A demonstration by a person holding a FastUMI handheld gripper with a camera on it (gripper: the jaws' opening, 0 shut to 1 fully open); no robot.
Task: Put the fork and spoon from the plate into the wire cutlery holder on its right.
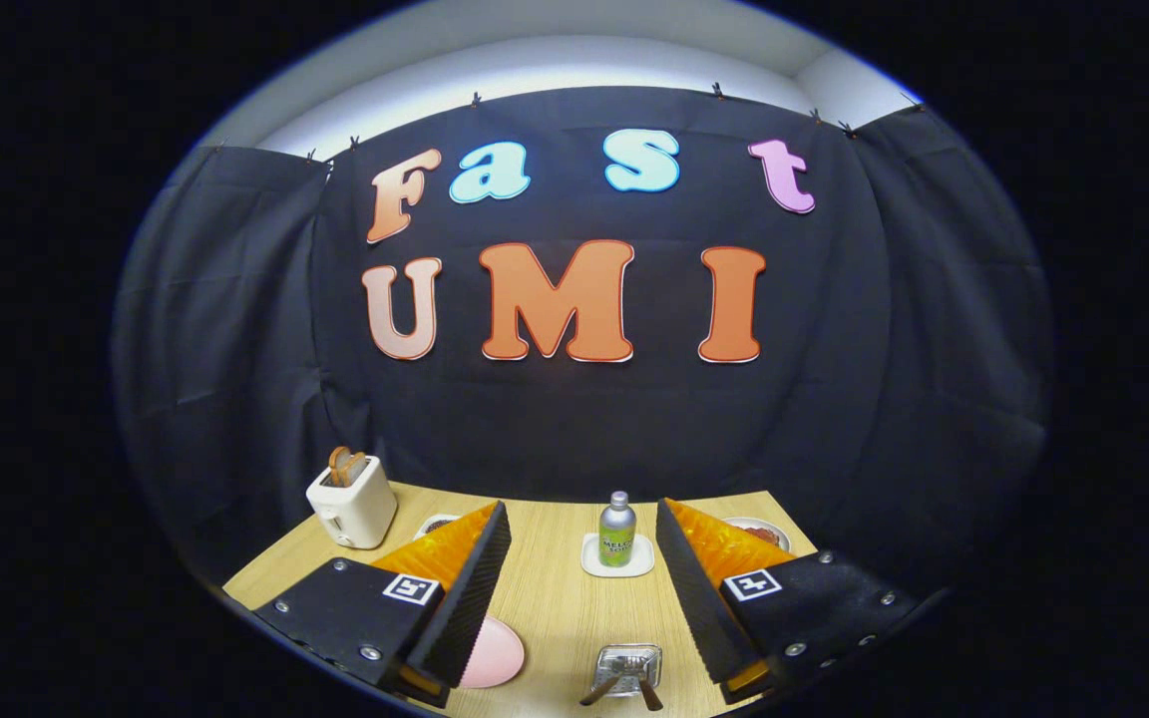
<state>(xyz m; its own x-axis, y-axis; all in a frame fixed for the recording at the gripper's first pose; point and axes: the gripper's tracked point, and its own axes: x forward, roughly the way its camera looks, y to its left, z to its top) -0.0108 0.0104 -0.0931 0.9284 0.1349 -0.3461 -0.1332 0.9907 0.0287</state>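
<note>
Well, it looks close to wrapped up from where I sit: the holder (628,666) already has two handles poking out of it toward me, which I take to be the fork and spoon, though they're too small to tell apart. The plate (492,653) shows bare pink where my left finger doesn't hide it, so I judge nothing is left to fetch. My claw (582,524) is spread wide and holds nothing. The holder sits low between my fingers, around six o'clock from the gap's middle, nearer the right finger; the plate is at seven o'clock, tucked against the left finger. Beyond, at twelve o'clock, a bottle (617,531) stands on a coaster (617,560), with a toaster (352,500) off at ten.
</note>
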